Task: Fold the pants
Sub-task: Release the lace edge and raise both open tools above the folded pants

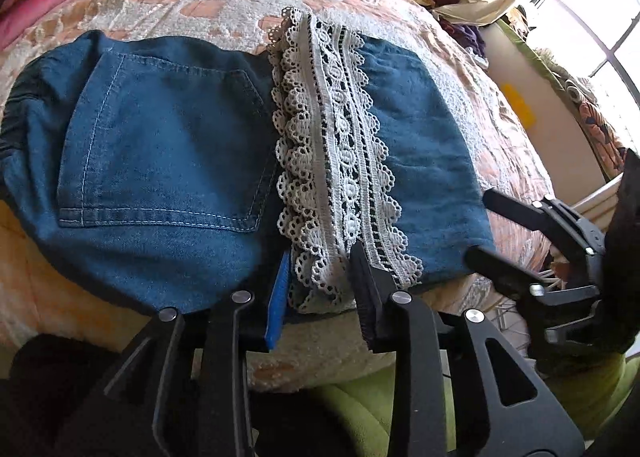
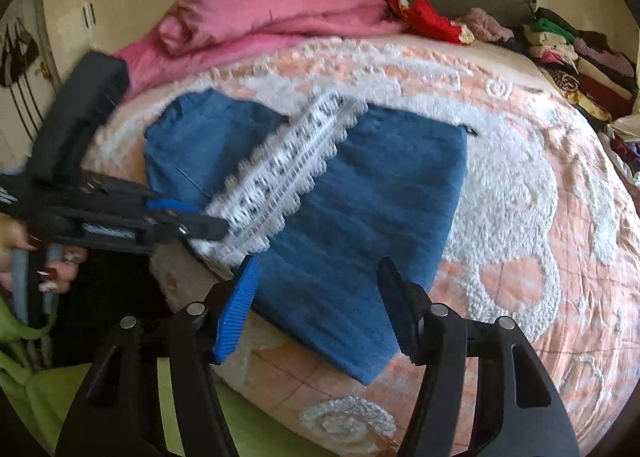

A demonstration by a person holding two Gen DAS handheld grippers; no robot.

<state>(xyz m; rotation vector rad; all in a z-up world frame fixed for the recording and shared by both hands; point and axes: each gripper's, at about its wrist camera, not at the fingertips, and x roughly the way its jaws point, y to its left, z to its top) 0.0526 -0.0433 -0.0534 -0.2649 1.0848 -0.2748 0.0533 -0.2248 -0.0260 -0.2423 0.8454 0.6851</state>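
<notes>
Blue denim pants (image 1: 168,145) with a white lace hem band (image 1: 332,161) lie folded flat on the bed; they also show in the right wrist view (image 2: 360,209). My left gripper (image 1: 320,277) is open, its fingers straddling the near end of the lace hem at the bed's edge; it also shows in the right wrist view (image 2: 200,217). My right gripper (image 2: 316,281) is open above the near corner of the folded denim, holding nothing; it also shows at the right of the left wrist view (image 1: 480,225).
The bed carries a peach and white textured bedspread (image 2: 520,217). A pink blanket (image 2: 260,9) lies at the head. Stacks of folded clothes (image 2: 580,57) sit at the far right. A window (image 1: 592,17) is to the right.
</notes>
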